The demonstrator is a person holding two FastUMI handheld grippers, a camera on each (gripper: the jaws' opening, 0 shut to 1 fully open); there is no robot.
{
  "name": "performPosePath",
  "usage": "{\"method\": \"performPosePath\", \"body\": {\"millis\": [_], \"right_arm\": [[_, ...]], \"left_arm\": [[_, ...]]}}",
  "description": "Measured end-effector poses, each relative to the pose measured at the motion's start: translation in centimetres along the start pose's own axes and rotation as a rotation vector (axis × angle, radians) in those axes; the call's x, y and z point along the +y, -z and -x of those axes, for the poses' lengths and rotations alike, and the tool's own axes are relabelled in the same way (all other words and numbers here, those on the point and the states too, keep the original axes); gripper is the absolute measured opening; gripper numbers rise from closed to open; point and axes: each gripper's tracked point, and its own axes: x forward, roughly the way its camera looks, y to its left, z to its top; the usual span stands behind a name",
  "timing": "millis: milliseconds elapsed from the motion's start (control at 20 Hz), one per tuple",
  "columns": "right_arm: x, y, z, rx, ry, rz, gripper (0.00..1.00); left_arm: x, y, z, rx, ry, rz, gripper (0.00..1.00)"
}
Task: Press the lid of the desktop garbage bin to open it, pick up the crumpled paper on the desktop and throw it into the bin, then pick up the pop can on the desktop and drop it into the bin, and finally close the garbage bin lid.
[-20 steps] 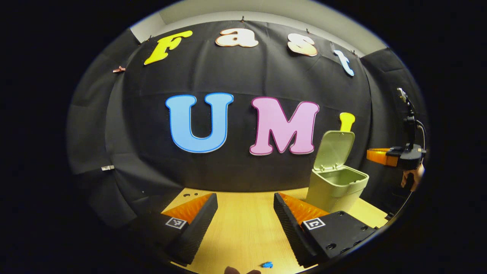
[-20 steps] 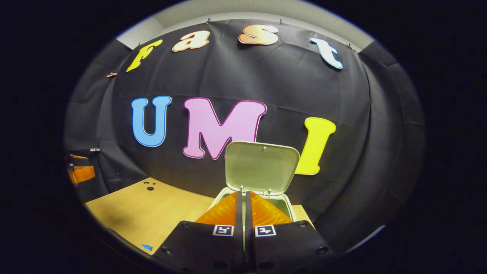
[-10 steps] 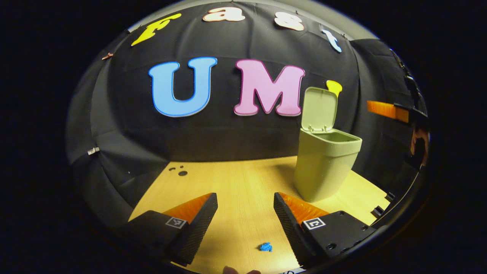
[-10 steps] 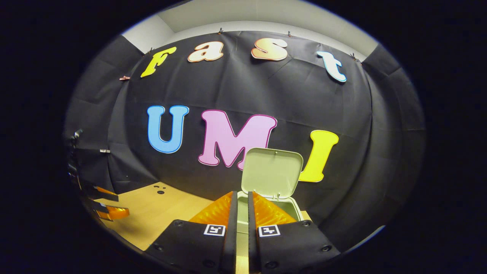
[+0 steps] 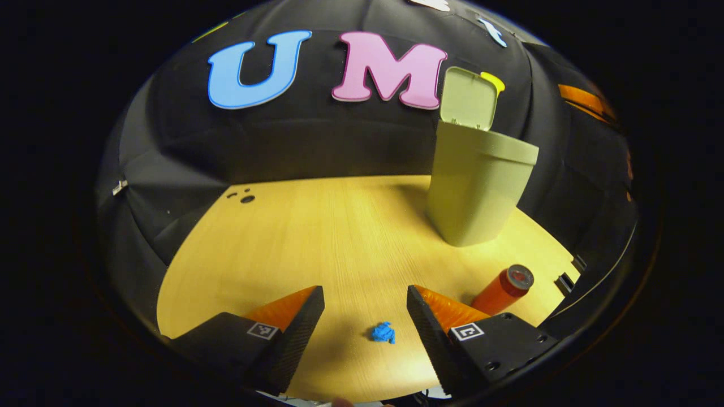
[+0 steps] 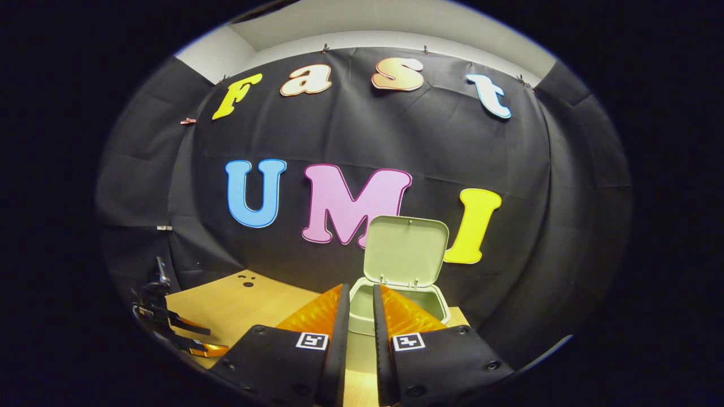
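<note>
Green bin (image 5: 481, 181) upright, lid (image 5: 469, 99) open — blue paper (image 5: 383, 333), orange can (image 5: 502, 289) nearby.

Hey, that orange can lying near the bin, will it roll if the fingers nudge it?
Probably. The pop can lies on its side on the smooth wooden desktop, so a sideways nudge would likely roll it. It looks light, likely empty, and may dent under a hard squeeze.

The left gripper (image 5: 365, 316) is tilted downward, its two fingers (image 5: 294, 322) spread wide apart with nothing between them. The right gripper (image 6: 357, 328) is held level, its fingers (image 6: 334, 325) drawn close together with only a narrow gap, gripping nothing. In the right gripper view the left gripper (image 6: 181, 336) appears low at the far left edge.
</note>
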Motion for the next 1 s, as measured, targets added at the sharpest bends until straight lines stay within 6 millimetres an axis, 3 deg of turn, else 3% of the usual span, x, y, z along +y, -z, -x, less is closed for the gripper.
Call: {"method": "performPosePath", "body": {"millis": [250,700,800,950,1000], "right_arm": [[-0.4,1.0,1.0,0.034,-0.009,0.012,0.27],[-0.5,2.7,2.5,0.087,-0.021,-0.004,0.27],[-0.2,3.6,3.0,0.119,-0.033,-0.028,0.35],[-0.1,4.3,3.3,0.148,-0.041,-0.038,0.65],[-0.2,4.3,3.3,0.151,-0.038,-0.036,0.67]], "left_arm": [[-1.3,4.1,-1.7,0.118,0.031,-0.015,0.86],[-1.6,7.3,-4.5,0.216,0.021,-0.022,0.75],[-1.7,8.0,-4.9,0.234,0.021,-0.038,0.7],[-2.4,8.6,-5.5,0.254,0.033,-0.048,0.66],[-2.6,8.9,-5.6,0.258,0.033,-0.054,0.62]]}}
